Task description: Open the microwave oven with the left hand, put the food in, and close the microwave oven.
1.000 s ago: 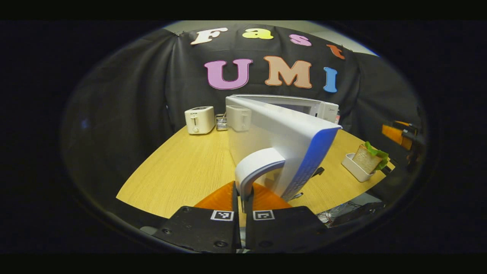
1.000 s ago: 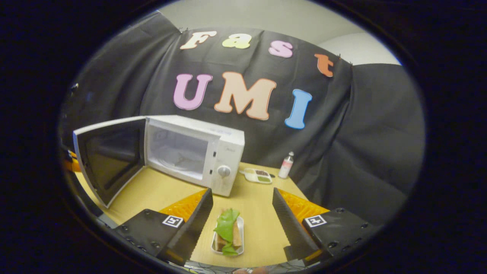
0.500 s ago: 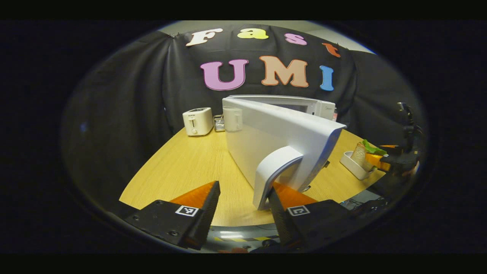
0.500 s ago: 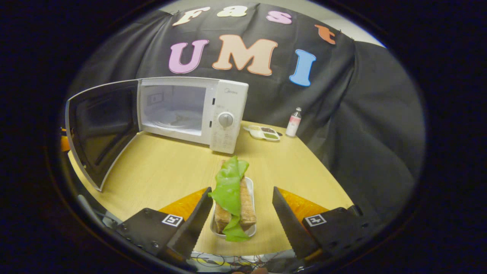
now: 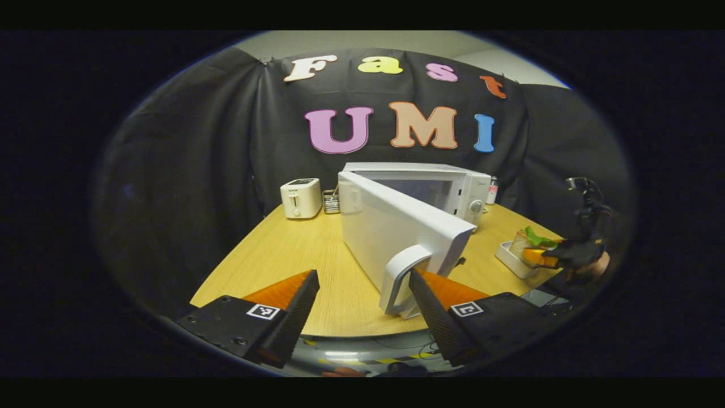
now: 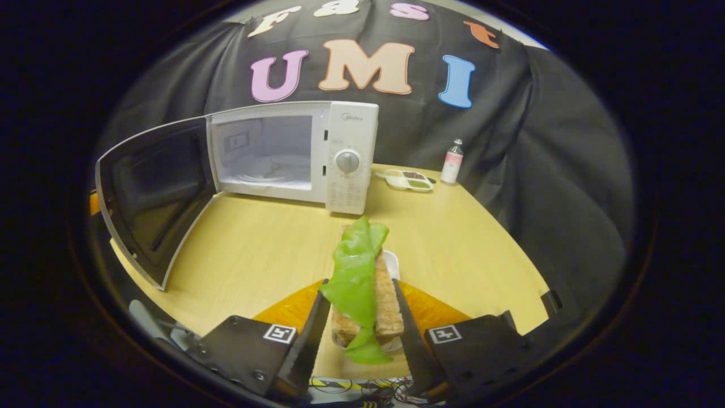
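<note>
Right gripper clamps the sandwich in its tray; left gripper gapes beside the open microwave door handle.

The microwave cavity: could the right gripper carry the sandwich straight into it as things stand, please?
Probably yes: the door is swung wide, the cavity looks empty, and bare table lies between it and the right gripper, closed around the sandwich.

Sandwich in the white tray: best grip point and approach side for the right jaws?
Grip the sandwich across its two bread faces, mid-length, coming in from its near end along its long axis. It stands on edge in the tray, faces outward, and the right gripper already straddles it so.
</note>
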`<state>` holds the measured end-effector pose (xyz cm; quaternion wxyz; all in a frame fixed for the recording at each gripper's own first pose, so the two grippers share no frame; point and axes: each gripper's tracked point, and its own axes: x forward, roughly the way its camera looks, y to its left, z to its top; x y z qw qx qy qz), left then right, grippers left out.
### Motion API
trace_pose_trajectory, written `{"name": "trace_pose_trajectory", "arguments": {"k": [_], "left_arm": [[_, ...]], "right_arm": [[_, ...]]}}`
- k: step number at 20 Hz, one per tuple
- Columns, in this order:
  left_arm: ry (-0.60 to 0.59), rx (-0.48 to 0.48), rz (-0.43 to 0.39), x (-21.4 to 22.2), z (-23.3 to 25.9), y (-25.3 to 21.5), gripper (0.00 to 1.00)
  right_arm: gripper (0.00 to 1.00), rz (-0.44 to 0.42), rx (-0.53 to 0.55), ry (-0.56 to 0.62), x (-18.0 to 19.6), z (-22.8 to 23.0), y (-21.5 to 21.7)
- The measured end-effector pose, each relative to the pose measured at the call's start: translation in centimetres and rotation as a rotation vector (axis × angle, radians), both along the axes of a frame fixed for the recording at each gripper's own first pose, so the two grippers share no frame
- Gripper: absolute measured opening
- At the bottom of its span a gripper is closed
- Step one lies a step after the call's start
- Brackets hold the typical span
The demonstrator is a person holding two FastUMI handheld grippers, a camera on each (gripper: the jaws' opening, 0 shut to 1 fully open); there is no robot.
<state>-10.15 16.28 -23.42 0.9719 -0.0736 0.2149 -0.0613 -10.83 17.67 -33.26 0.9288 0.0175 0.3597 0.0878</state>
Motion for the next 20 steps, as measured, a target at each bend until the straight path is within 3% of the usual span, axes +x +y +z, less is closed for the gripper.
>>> {"name": "trace_pose_trajectory", "arguments": {"k": [2, 4, 5, 6, 7, 8, 10, 12, 13, 14, 16, 18, 19, 20], "left_arm": [[-0.053, -0.055, 0.027, 0.5, 3.0, 0.3, 0.93], [-0.093, -0.077, 0.046, 0.8, 5.3, 1.0, 0.94], [-0.117, -0.092, 0.059, 1.2, 6.4, 1.4, 0.88], [-0.131, -0.116, 0.064, 1.4, 7.4, 1.5, 0.92], [-0.145, -0.139, 0.071, 1.6, 8.5, 1.7, 0.93], [-0.161, -0.153, 0.082, 1.8, 9.1, 2.0, 0.93], [-0.194, -0.151, 0.094, 1.9, 10.3, 2.5, 0.88], [-0.221, -0.140, 0.096, 2.0, 10.9, 2.6, 0.92], [-0.244, -0.152, 0.097, 2.1, 11.4, 2.3, 0.87], [-0.272, -0.175, 0.100, 2.1, 12.2, 2.0, 0.92], [-0.300, -0.189, 0.105, 2.1, 12.9, 1.9, 0.89], [-0.308, -0.151, 0.111, 2.4, 12.8, 2.2, 0.90], [-0.305, -0.128, 0.115, 2.6, 12.7, 2.3, 0.90], [-0.294, -0.110, 0.115, 2.7, 12.7, 2.3, 0.99]], "right_arm": [[0.48, 0.005, -0.002, -0.004, 0.0, 0.3, 0.0], [0.48, 0.010, 0.001, 0.011, -0.1, 0.2, 0.1], [0.48, 0.008, -0.003, 0.003, 0.7, -0.1, 0.2], [0.40, 0.009, -0.011, 0.011, 0.3, 0.3, 0.0], [0.39, 0.016, -0.002, 0.016, 0.2, 0.4, 0.2], [0.33, 0.017, 0.007, 0.019, 0.0, 0.7, 0.6], [0.35, 0.003, 0.026, 0.010, 0.0, 1.9, 0.3], [0.35, -0.023, 0.028, -0.018, 0.9, 2.9, -0.4], [0.35, -0.032, 0.036, -0.027, 1.4, 3.7, -0.4], [0.35, -0.037, 0.048, -0.044, 1.9, 4.9, -0.1], [0.35, -0.033, 0.057, -0.075, 2.9, 7.0, 0.4], [0.35, -0.018, 0.094, -0.112, 4.2, 9.1, 1.8], [0.30, -0.012, 0.123, -0.121, 5.0, 10.1, 2.7], [0.30, -0.010, 0.155, -0.120, 5.6, 10.8, 3.8]]}}
